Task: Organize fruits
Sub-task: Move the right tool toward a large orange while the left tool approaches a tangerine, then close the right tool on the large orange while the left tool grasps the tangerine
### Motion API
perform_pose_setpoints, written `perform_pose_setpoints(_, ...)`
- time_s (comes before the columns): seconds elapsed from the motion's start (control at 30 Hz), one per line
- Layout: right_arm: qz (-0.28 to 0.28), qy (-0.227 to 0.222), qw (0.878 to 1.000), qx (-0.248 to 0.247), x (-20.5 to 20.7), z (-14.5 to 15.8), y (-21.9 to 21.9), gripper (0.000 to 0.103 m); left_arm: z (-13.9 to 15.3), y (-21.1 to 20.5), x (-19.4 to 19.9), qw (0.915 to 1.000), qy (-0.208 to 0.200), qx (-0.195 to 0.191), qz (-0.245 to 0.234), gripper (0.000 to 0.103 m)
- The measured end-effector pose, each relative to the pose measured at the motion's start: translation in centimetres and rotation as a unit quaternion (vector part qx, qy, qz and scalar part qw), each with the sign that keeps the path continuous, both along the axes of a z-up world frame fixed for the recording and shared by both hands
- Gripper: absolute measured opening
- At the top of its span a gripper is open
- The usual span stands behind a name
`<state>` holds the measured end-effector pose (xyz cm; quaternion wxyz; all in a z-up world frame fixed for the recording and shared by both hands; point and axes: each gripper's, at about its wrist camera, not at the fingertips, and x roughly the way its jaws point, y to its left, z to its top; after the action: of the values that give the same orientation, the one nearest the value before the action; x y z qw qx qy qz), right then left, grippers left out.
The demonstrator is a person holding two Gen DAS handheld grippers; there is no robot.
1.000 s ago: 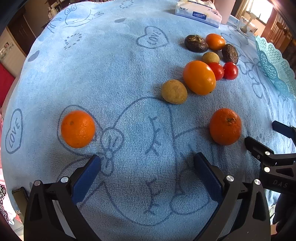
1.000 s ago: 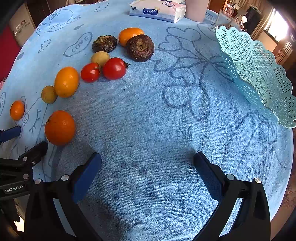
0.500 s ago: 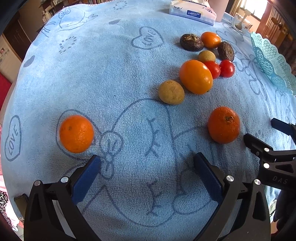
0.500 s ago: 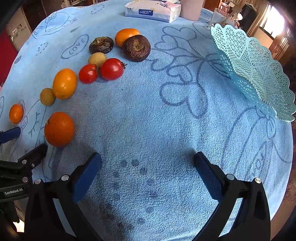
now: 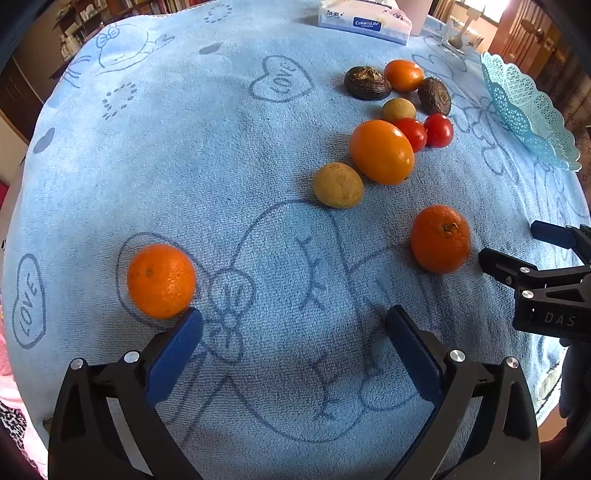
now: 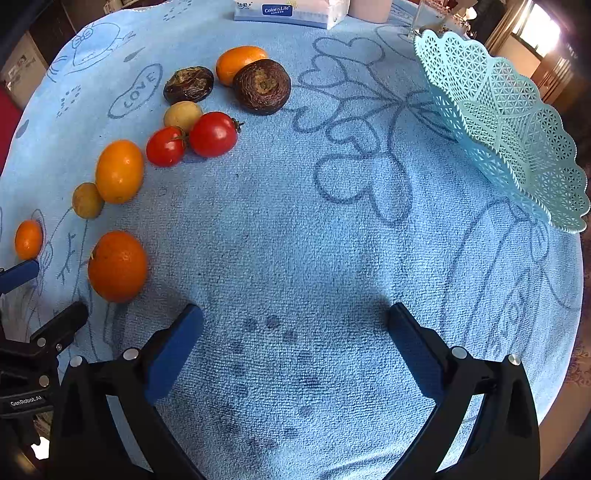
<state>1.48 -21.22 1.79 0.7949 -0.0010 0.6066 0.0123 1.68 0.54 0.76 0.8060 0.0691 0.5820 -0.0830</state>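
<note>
Fruits lie loose on a blue towel-covered table. In the left wrist view a small orange sits just beyond my left gripper's left fingertip; the gripper is open and empty. A second orange lies ahead to the right, near my right gripper. Further off are a tan round fruit, an oval orange fruit, two tomatoes and two dark wrinkled fruits. In the right wrist view my right gripper is open over bare cloth, the orange to its left. The turquoise lattice basket stands empty at right.
A tissue box and a glass stand at the table's far edge. The table edge curves close on the right of the basket. Open cloth stretches between the fruit cluster and the basket.
Both grippers have moved forward over the table. The small orange now sits right at my left gripper's left fingertip. No fruit has moved.
</note>
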Motion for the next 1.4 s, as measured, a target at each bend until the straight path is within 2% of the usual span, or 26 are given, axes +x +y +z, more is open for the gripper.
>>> perform_pose_setpoints(0.2,0.012,0.002,1.000,0.027,0.7,0.7,1.0,0.101,2.2,2.6,0.5,0.9996,-0.013,-0.010,0.021,0.098)
perform_pose_setpoints(0.47,0.052,-0.010,0.997,0.064,1.2,2.2,3.8,0.101,4.3,5.2,-0.7,0.9975,-0.029,-0.027,0.058,0.098)
perform_pose_setpoints(0.63,0.082,-0.021,0.994,0.076,1.4,2.2,6.2,0.101,4.5,6.4,-0.2,0.9948,-0.024,-0.033,0.093,0.094)
perform_pose_setpoints(0.73,0.103,-0.024,0.992,0.074,1.3,2.2,7.9,0.100,4.1,7.3,-0.1,0.9933,-0.015,-0.037,0.109,0.088)
perform_pose_setpoints(0.97,0.123,-0.014,0.990,0.074,2.1,1.5,9.1,0.086,3.4,8.0,0.5,0.9919,-0.010,-0.039,0.121,0.082)
perform_pose_setpoints(1.17,0.127,-0.001,0.989,0.078,2.9,0.6,9.6,0.076,2.5,7.9,1.5,0.9909,0.001,-0.041,0.128,0.067)
perform_pose_setpoints(1.23,0.131,0.001,0.989,0.076,2.9,0.5,9.8,0.073,2.1,8.0,1.6,0.9903,0.008,-0.041,0.132,0.058)
perform_pose_setpoints(1.3,0.133,0.000,0.988,0.072,3.0,0.4,10.0,0.065,1.9,7.9,1.6,0.9898,0.011,-0.039,0.137,0.056)
perform_pose_setpoints(1.4,0.136,0.001,0.988,0.073,2.8,0.6,9.5,0.053,2.1,7.4,1.4,0.9902,0.010,-0.042,0.133,0.045)
